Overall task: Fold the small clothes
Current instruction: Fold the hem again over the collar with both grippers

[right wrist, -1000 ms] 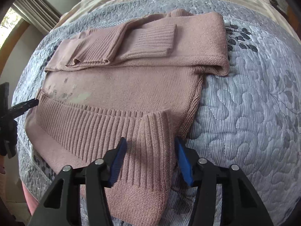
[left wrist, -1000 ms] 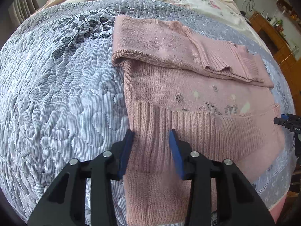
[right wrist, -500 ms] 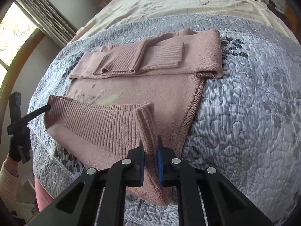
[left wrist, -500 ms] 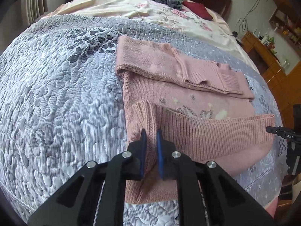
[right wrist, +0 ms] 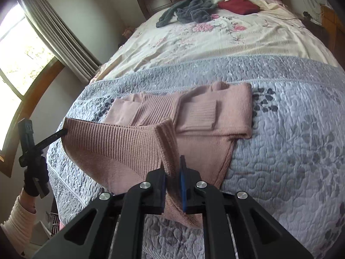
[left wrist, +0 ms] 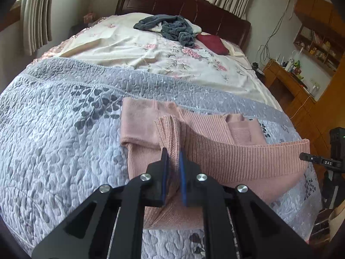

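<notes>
Lifting the sweater hem w/ both grippers, fold now underway

Left gripper and right gripper are each clamped tight on a corner of the ribbed hem of the pink sweater; a sec ago both sets of jaws stood wide open around the hem while it lay flat, half a sec ago they had closed on it, and now the hem is up off the grey quilt, stretched in a sagging band btwn the two tools. Rel. to the quilt, the sweater sits near its front edge, sleeves already folded across the chest, neck end toward the floral sheet beyond. Grip looks secure, so the bottom-to-top fold is prob. next: carry the hem fwd over the sleeves and lay it down even. Slack in the middle could bunch, so keep the band taut.
</notes>
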{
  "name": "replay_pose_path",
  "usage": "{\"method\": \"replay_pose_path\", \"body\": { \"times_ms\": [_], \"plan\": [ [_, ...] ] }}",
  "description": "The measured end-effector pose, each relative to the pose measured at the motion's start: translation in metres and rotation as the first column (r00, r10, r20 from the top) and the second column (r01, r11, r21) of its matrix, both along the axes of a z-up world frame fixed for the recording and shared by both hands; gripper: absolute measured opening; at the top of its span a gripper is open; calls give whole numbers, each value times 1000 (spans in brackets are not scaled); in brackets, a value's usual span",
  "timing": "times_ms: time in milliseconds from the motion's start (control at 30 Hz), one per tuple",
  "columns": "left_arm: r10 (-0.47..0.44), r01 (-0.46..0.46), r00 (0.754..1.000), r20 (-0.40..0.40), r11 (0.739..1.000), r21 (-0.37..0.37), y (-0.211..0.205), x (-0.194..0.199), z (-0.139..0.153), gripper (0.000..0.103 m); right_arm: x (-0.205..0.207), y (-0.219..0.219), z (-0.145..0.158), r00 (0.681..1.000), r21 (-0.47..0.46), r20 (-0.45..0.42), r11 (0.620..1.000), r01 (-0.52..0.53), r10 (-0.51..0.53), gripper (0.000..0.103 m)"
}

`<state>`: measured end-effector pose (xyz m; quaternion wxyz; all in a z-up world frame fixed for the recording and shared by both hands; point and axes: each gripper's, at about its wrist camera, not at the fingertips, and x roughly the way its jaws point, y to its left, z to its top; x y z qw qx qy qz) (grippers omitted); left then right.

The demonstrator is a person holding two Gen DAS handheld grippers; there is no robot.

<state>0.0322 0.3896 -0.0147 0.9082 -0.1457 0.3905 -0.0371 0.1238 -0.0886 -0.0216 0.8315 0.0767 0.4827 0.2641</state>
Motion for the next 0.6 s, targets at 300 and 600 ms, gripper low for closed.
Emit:
{"method": "replay_pose_path", "body": {
  "times_ms": [300,600],
  "plan": [
    [27,-28,999,21,999,31,6,93,13,8,81,11,8,997,-14,-2,997,77,-77,10],
    [55,-53,998,-32,997,60,11,181,-33,8,169,21,-33,989,-80,-54,988,133,-137,10]
  ]
}}
